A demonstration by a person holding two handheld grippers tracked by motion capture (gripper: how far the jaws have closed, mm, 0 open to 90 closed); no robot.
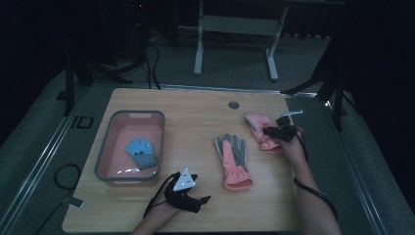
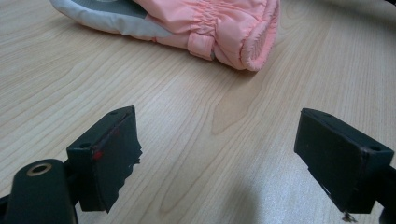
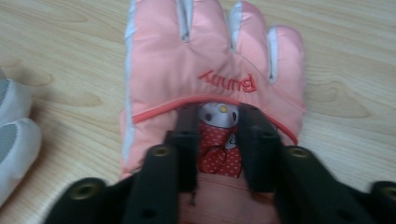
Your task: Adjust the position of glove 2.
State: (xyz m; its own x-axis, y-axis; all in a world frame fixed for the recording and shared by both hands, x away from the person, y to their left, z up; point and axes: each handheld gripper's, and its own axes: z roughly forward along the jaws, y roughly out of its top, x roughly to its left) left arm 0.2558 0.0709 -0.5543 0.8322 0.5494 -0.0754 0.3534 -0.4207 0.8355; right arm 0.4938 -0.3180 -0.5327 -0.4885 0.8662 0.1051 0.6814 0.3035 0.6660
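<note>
Nearby, a second pink glove [image 1: 233,161] and a basin [image 1: 105,147] flank the gripped glove [image 1: 259,129].

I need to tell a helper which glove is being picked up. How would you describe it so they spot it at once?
On the wooden table, look to the far right side, away from the pink bin. The glove lies there back up under the right tongs; unlike the grey-palmed glove mid-table, it shows a red "Bunny" word and a cartoon patch.
</note>
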